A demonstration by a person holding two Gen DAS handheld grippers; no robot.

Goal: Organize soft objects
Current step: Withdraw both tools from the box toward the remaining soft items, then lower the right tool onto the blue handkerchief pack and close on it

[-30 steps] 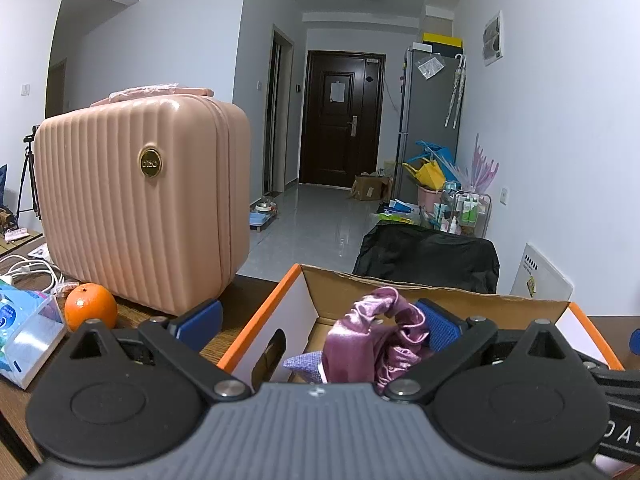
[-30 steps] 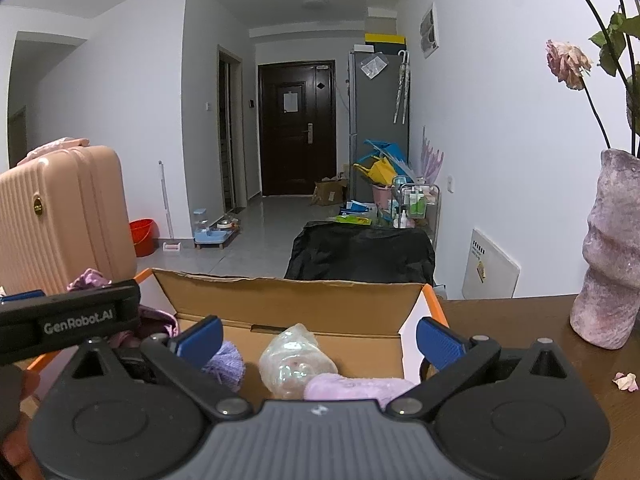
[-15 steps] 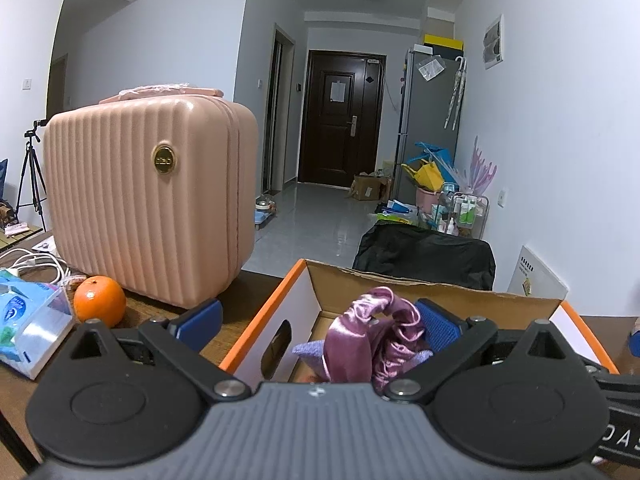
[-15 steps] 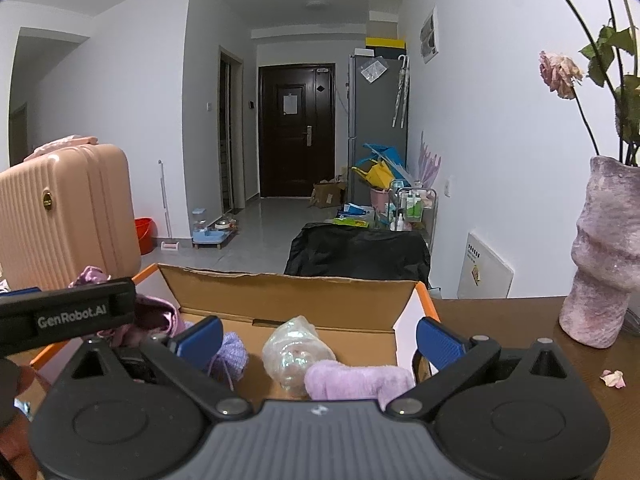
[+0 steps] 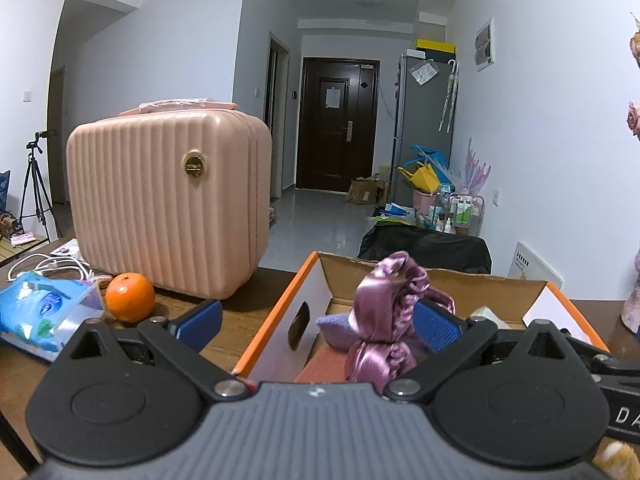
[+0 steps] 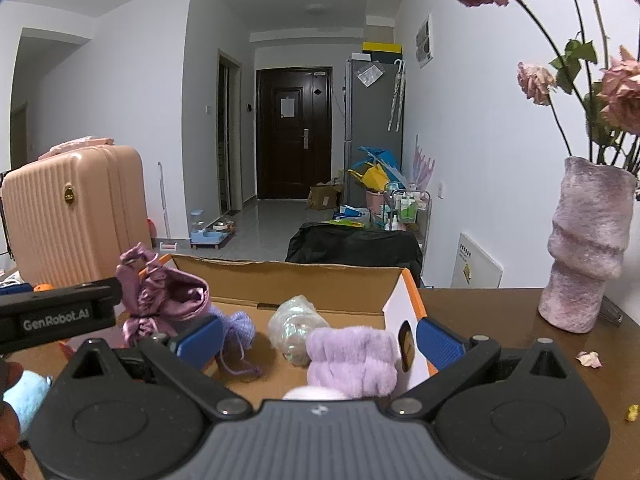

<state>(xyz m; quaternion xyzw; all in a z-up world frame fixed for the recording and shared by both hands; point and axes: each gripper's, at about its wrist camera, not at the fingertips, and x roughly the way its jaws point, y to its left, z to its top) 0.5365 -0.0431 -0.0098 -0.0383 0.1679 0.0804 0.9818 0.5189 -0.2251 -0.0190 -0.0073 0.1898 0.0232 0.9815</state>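
Note:
My left gripper [image 5: 316, 322] is open above the left end of the cardboard box [image 5: 280, 320]. A purple satin cloth [image 5: 386, 320] hangs bunched against its right finger [image 5: 436, 326], and nothing pinches it. In the right wrist view the same cloth [image 6: 160, 296] hangs at the tip of the left gripper [image 6: 60, 314]. My right gripper [image 6: 320, 342] is open over the box [image 6: 396, 304]. Inside lie a knitted purple pouch [image 6: 236, 328], a shiny clear bag [image 6: 294, 322] and a fluffy lilac band [image 6: 352, 360].
A pink hard case [image 5: 168, 204] stands left of the box, with an orange [image 5: 130, 298] and a blue tissue pack [image 5: 40, 312] before it. A pink vase [image 6: 588, 244] with dried roses stands right of the box. A light blue fluffy thing [image 6: 24, 400] lies at the left.
Both grippers have risen and drawn back a little, so more of the box's inside shows. The satin cloth still hangs on the left gripper's right finger.

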